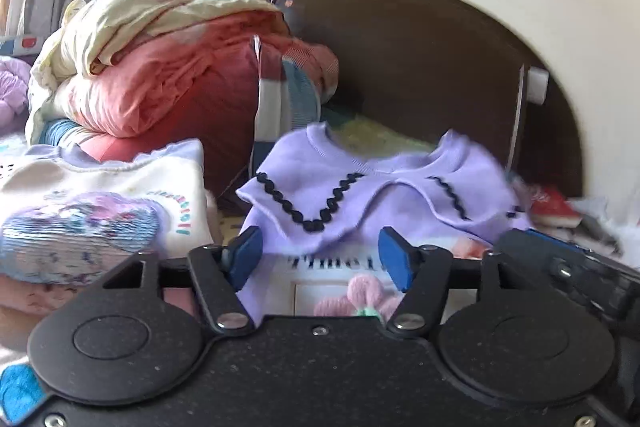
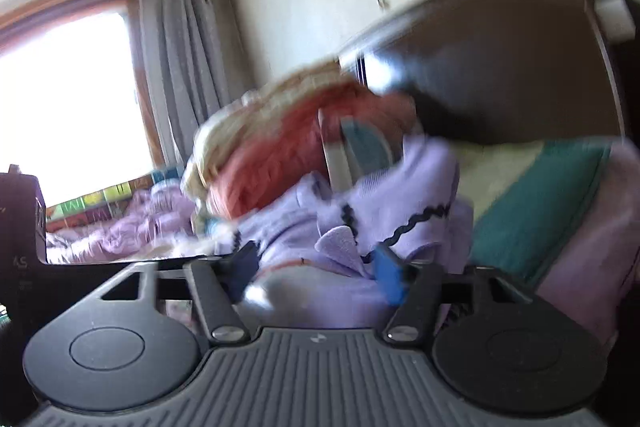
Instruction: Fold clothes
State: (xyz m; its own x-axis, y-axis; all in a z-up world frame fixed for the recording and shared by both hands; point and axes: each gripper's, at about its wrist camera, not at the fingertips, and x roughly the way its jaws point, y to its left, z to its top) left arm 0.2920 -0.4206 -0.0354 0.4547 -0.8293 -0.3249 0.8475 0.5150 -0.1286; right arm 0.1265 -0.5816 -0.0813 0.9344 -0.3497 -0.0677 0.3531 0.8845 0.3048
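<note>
A lilac sweatshirt (image 1: 360, 195) with a wide collar trimmed in black zigzag lies on the bed. Its front shows a print and pink yarn flowers. My left gripper (image 1: 320, 255) stands open over the shirt's chest, and the cloth runs between its blue pads (image 1: 246, 255) without being pinched. In the blurred right wrist view the same sweatshirt (image 2: 400, 195) lies bunched by its collar. My right gripper (image 2: 316, 267) is open there, with cloth lying between its fingers. Its black body (image 1: 568, 267) shows at the right edge of the left wrist view.
A folded white top (image 1: 100, 203) with a purple print rests on a stack at the left. Behind it a pile of red and cream bedding (image 1: 160, 67) leans against the dark headboard (image 1: 420, 67). A window (image 2: 68, 99) with a grey curtain (image 2: 180, 67) is at the left.
</note>
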